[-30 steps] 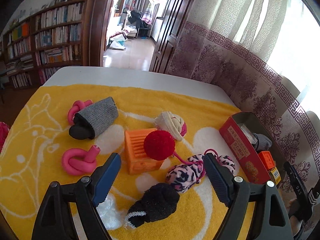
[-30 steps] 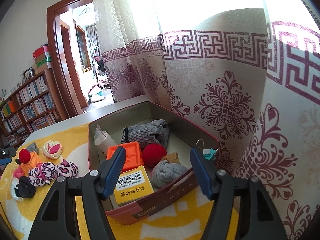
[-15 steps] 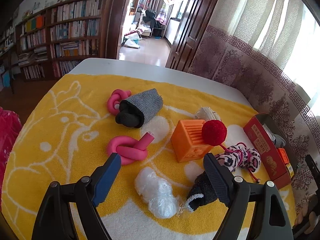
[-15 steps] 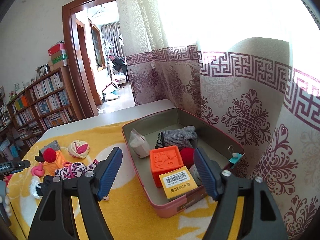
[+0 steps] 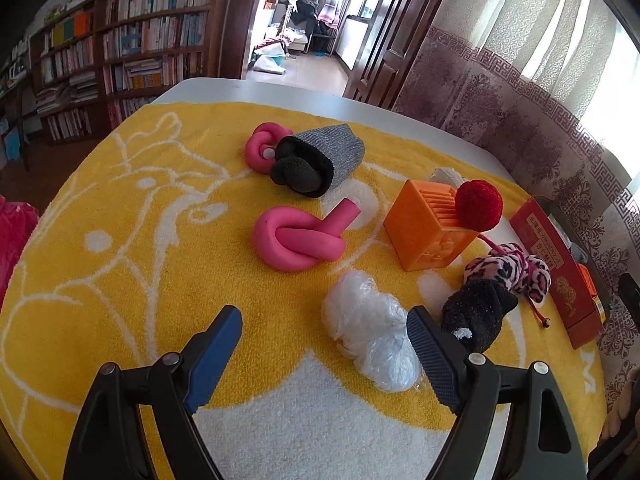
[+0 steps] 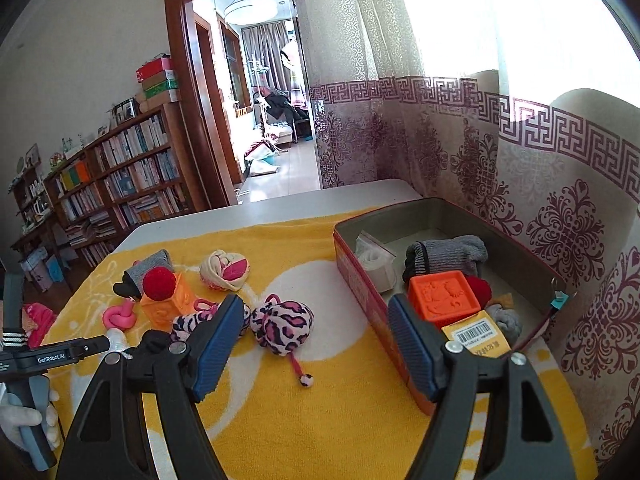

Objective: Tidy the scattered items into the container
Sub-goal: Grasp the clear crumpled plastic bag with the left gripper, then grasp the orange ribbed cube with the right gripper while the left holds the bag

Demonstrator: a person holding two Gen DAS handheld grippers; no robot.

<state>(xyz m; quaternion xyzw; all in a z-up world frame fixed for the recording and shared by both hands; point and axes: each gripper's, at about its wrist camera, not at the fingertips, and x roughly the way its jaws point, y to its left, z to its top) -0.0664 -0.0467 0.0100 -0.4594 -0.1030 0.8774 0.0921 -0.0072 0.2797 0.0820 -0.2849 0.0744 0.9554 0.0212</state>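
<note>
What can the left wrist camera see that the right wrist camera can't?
Only the left wrist view shows the crumpled clear plastic bag plainly.

Only the right wrist view looks inside the red tin: a grey sock and a barcoded yellow box.

Both show the orange block, red pompom and leopard-print toy.

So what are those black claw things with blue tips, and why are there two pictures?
Each claw is a hand-held gripper that a person carries, with a camera looking along its fingers. One picture comes from the left hand-held gripper, the other from the right hand-held gripper. Both are open and hold nothing. On the yellow towel lie a pink foam knot, an orange block, a crumpled plastic bag and a leopard toy. The red tin already holds some tidied things.
</note>
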